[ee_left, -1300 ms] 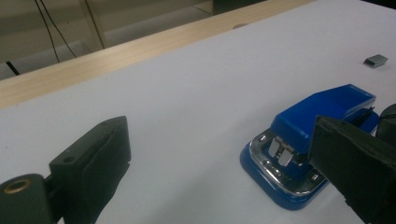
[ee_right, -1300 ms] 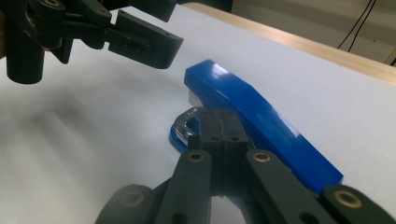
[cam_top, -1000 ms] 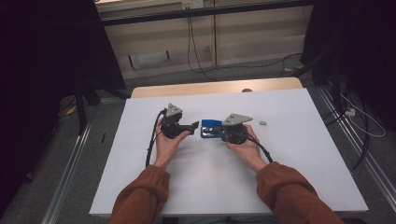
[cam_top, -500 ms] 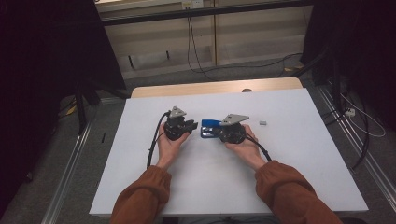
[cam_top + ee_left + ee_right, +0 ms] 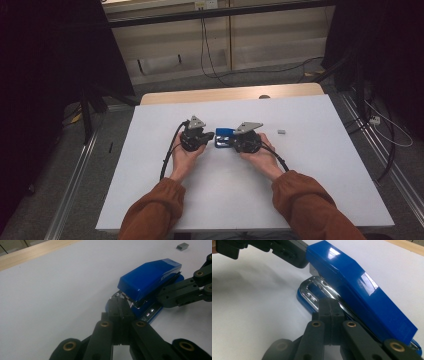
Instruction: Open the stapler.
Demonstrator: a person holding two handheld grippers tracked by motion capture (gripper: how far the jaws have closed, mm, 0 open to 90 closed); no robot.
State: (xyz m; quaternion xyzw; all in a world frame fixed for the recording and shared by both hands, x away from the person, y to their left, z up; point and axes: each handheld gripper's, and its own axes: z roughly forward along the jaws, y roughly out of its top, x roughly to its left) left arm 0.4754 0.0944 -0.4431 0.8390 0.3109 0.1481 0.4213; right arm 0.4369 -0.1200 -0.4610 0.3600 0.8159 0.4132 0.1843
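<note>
A blue stapler (image 5: 223, 135) lies on the white table (image 5: 200, 200) between my two grippers, its lid raised off the chrome rail. My left gripper (image 5: 210, 135) has just been closing. In the left gripper view its jaws (image 5: 120, 308) are shut together, nothing shows between them, and their tips touch the stapler (image 5: 150, 277) at its open front end. My right gripper (image 5: 231, 140) comes from the other side. In the right gripper view it (image 5: 330, 306) is shut, tips resting on the chrome rail beneath the lid of the stapler (image 5: 352, 282).
A small grey block of staples (image 5: 281, 132) lies on the table to the right of the right hand. A wooden strip (image 5: 225, 94) runs along the table's far edge. Black cables trail from both grippers toward the person.
The left gripper's jaws have closed at the stapler's front end. Both hands have kept their places, and so has the stapler.
</note>
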